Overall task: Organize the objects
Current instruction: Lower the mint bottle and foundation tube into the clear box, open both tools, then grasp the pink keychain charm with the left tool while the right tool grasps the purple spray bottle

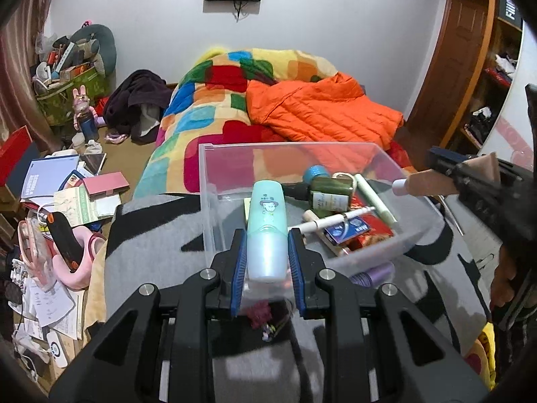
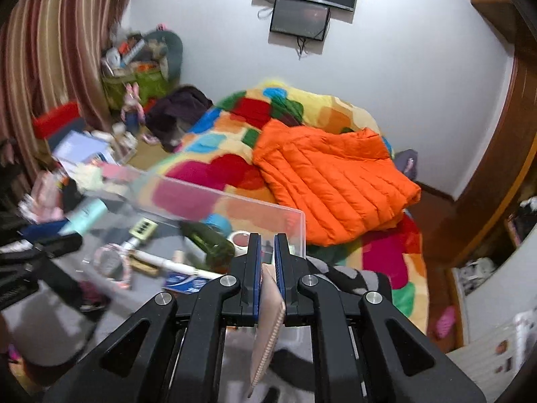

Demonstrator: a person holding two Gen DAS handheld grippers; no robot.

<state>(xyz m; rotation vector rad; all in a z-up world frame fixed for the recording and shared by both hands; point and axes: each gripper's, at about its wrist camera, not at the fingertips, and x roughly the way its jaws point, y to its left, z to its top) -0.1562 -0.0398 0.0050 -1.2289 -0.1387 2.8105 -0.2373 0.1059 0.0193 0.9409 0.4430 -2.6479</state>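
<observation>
Left wrist view: my left tongs [image 1: 267, 258] gripped a mint-green bottle [image 1: 267, 231] above the near wall of the clear bin [image 1: 214, 171], which sat on the bed's grey blanket [image 1: 157, 235]. My right tongs [image 1: 446, 168] held a tan tube [image 1: 423, 181] over the bin's right edge.

Right wrist view: my right tongs [image 2: 267, 245] were clamped on that flat tan tube [image 2: 268, 319], which hung well behind the pads, unseen from the left. Pinched only at its end, it could probably slip and miss the bin.
</observation>
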